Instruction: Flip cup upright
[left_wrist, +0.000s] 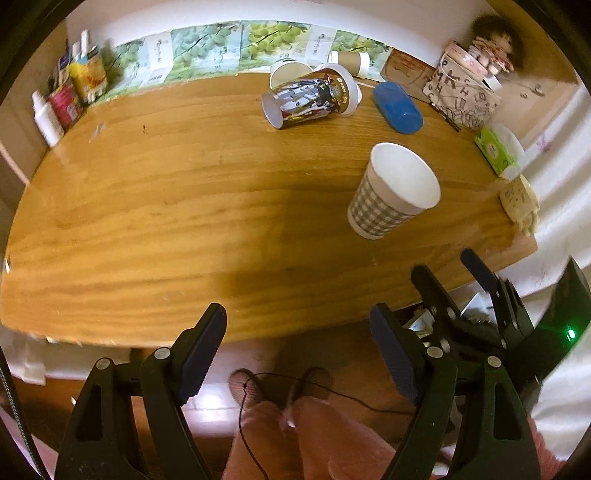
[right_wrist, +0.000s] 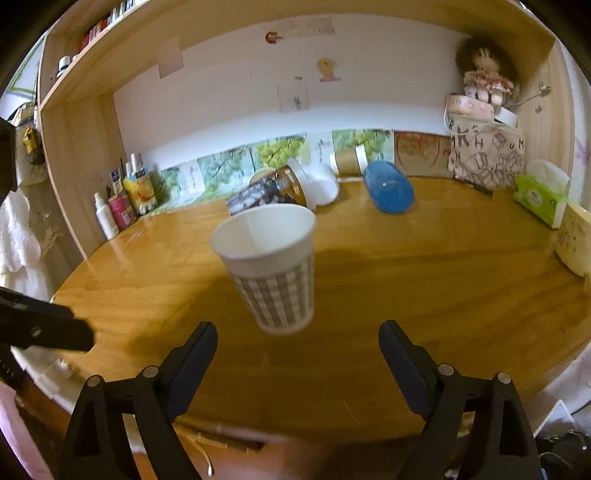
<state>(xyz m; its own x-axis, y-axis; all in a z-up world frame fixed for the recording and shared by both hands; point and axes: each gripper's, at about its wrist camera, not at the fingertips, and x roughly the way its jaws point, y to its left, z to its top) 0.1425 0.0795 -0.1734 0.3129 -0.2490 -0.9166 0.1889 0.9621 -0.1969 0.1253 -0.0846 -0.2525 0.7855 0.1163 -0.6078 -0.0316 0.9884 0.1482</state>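
A grey-checked paper cup (left_wrist: 392, 192) stands upright on the wooden table (left_wrist: 184, 192), mouth up, at the right. In the right wrist view the checked cup (right_wrist: 271, 266) stands just ahead of my open, empty right gripper (right_wrist: 297, 350). My left gripper (left_wrist: 297, 332) is open and empty, held back over the table's near edge. The right gripper (left_wrist: 448, 269) shows at the lower right of the left wrist view, apart from the cup.
Several cups lie on their sides at the back: a brown printed cup (left_wrist: 310, 99), a white cup (left_wrist: 286, 70), a kraft cup (left_wrist: 351, 61). A blue case (left_wrist: 397, 107), a paper bag (left_wrist: 461, 96), a tissue pack (left_wrist: 496, 151) and bottles (left_wrist: 62, 103) line the edges.
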